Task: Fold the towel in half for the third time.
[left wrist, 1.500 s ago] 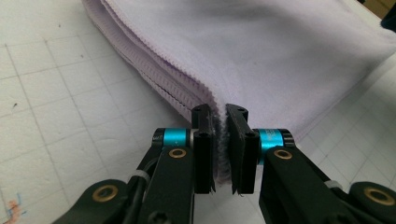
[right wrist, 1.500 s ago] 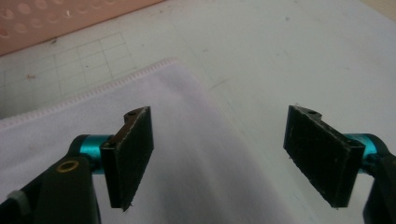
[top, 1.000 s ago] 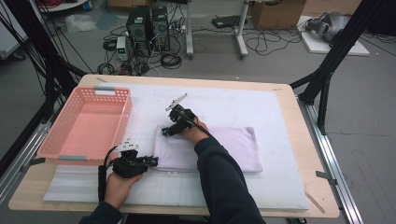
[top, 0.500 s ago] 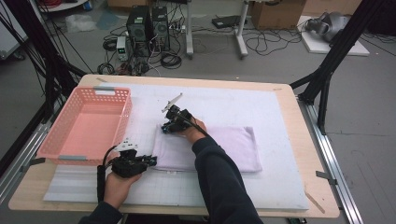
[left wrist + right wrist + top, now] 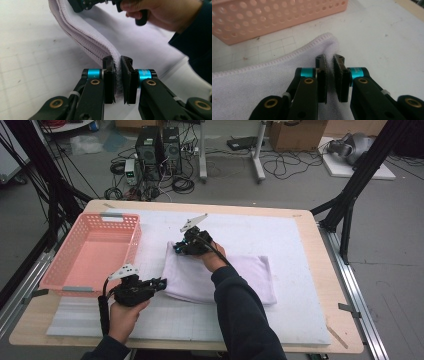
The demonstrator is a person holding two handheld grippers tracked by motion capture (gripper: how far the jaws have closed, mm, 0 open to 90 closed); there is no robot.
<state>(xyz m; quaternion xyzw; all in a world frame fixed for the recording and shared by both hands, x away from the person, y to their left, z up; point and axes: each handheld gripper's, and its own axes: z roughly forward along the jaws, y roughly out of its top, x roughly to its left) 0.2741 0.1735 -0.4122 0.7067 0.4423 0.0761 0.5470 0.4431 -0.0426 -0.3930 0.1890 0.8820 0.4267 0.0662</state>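
Note:
A folded pale lilac towel (image 5: 235, 275) lies on the white mat (image 5: 280, 235). My left gripper (image 5: 162, 283) is shut on the towel's near left corner; in the left gripper view its pads (image 5: 118, 62) pinch the stitched edge of the towel (image 5: 82, 37). My right gripper (image 5: 176, 247) holds the far left corner. Its jaws have just been closing, and in the right gripper view they (image 5: 330, 60) are shut with the towel (image 5: 262, 82) between the pads. The left edge of the towel hangs slightly raised between the two grippers.
A pink perforated basket (image 5: 131, 251) stands on the mat just left of the towel, close behind the right gripper's corner (image 5: 274, 17). The wooden table's edge (image 5: 320, 255) runs along the right. Cables and computer cases sit on the floor beyond the table.
My right gripper's jaws closed on the towel's far left corner and lifted it a little. The left gripper kept its hold and stayed in place.

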